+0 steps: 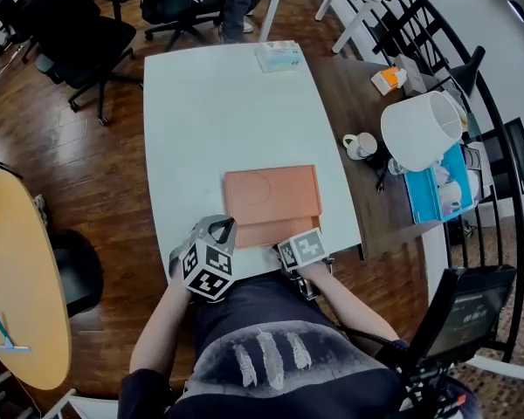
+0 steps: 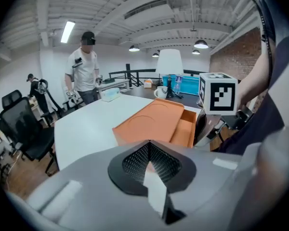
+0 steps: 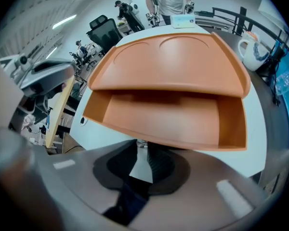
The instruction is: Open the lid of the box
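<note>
A flat orange box (image 1: 271,195) lies on the white table (image 1: 201,112) near its front edge. Its lid (image 3: 168,61) with a round embossed mark lies flat on top. A shallow inner tray (image 3: 168,119) sticks out from under it toward me. My right gripper (image 3: 140,146) sits at the tray's front wall, shut on a small pale pull tab there; in the head view it (image 1: 284,249) is at the box's front right. My left gripper (image 1: 220,228) hovers off the box's front left corner, shut and holding nothing (image 2: 148,146).
On the brown desk to the right stand a white lampshade (image 1: 422,129), a mug (image 1: 360,145) and a blue box (image 1: 437,190). A tissue box (image 1: 279,56) lies at the table's far edge. Office chairs (image 1: 79,33) stand to the left, and a person (image 2: 84,69) stands beyond.
</note>
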A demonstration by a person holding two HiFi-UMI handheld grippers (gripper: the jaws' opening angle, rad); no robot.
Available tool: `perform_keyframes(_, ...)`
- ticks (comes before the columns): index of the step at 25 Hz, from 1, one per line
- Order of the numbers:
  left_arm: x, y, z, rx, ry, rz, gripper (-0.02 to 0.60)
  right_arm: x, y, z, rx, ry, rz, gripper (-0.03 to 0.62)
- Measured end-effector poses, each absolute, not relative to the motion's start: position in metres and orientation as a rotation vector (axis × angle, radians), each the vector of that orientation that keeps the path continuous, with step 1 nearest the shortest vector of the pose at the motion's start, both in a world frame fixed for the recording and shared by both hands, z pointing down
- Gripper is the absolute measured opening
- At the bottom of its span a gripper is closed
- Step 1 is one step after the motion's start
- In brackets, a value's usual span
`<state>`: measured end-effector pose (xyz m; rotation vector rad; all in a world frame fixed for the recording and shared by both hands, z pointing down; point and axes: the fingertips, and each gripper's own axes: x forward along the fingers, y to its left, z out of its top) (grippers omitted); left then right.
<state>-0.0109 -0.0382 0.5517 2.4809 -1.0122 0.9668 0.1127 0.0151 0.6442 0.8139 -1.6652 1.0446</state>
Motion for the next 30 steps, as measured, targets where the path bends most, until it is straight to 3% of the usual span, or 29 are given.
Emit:
perform_keyframes(7,0.049,-0.049,0.591,2.420,-0.812,0.959,0.017,0.108,0.032,0.650,0.843,-1.680,1.134,0.069)
perform_keyframes(18,0.047,-0.072,0.576,2.249,-0.856,0.709,0.017,0.121,0.058,0.651,0.784,-1.696,1.108,0.069)
perform_keyframes(30,0.045,-0.071,0.578,2.283,-0.868,0.721,0.017,0.120,0.084,0.656,0.775,-1.737,1.209,0.073)
